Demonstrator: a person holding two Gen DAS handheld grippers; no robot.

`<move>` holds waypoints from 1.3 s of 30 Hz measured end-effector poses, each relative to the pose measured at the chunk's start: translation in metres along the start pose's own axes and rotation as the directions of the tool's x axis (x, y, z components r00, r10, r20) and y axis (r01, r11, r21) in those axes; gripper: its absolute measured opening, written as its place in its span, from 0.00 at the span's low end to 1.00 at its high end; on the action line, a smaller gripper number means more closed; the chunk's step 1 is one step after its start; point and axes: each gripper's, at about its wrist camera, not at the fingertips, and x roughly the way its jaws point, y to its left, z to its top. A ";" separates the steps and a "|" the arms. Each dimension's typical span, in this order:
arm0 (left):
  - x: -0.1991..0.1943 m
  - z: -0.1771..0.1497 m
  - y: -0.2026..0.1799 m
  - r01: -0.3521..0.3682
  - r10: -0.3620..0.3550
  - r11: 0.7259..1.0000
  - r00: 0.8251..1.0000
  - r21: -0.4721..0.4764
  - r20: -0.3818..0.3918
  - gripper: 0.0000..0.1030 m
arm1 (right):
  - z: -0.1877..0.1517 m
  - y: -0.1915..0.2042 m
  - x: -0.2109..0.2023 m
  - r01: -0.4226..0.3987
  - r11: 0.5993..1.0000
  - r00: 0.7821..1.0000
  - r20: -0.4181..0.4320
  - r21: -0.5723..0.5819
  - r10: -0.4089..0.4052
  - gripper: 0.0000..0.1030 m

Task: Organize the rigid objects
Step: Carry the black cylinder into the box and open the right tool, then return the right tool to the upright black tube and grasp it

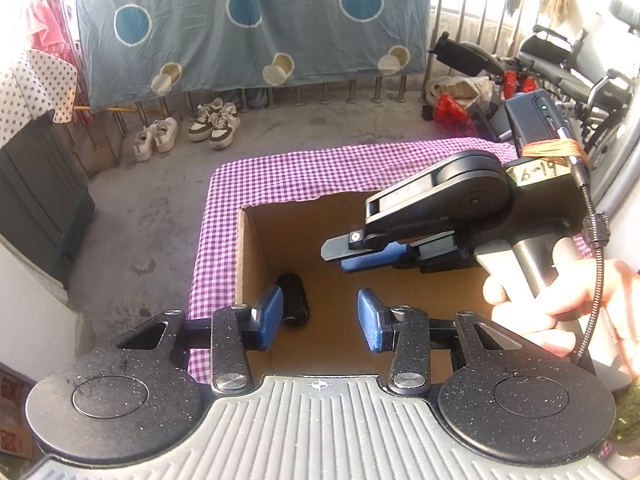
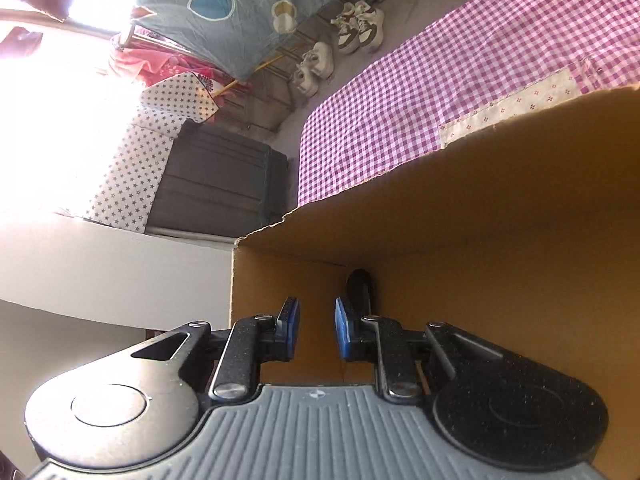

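An open cardboard box (image 1: 256, 256) stands on a table with a purple checked cloth (image 1: 304, 176). A black cylindrical object (image 1: 294, 300) lies on the box floor near its left wall; it also shows in the right wrist view (image 2: 360, 286). My left gripper (image 1: 320, 316) is open and empty, above the box's near edge. My right gripper (image 2: 317, 330) is open and empty, tilted sideways inside the box. In the left wrist view the right gripper (image 1: 360, 256) reaches in from the right, held by a hand.
The box (image 2: 480, 216) fills the lower right of the right wrist view. Past the table, sneakers (image 1: 216, 122) sit on the concrete floor under a hanging blue sheet (image 1: 248, 20). A wheelchair (image 1: 568, 60) and bags stand at the far right. A dark cabinet (image 1: 36, 196) is left.
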 end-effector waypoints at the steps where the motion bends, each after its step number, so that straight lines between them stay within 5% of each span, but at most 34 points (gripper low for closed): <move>1: -0.008 -0.002 -0.002 0.007 -0.007 1.000 1.000 -0.001 0.014 0.44 | -0.005 0.003 -0.015 -0.008 1.000 1.000 0.016 -0.014 0.009 0.21; 8: -0.061 -0.024 -0.023 0.080 -0.084 0.996 0.989 0.037 0.119 0.56 | -0.066 0.007 -0.131 -0.102 0.990 0.985 0.128 -0.099 0.114 0.21; 15: -0.072 -0.066 -0.052 0.156 -0.164 0.985 0.979 0.074 0.119 0.62 | -0.142 -0.039 -0.201 -0.118 0.989 0.966 0.219 -0.094 0.136 0.21; 24: -0.024 -0.136 -0.106 0.244 -0.245 0.963 0.970 0.116 -0.005 0.62 | -0.218 -0.121 -0.183 0.045 0.998 0.961 0.270 0.052 -0.058 0.21; 39: 0.021 -0.161 -0.149 0.238 -0.221 0.949 0.970 0.206 -0.103 0.50 | -0.200 -0.130 -0.137 0.164 0.986 0.967 0.197 0.018 -0.164 0.21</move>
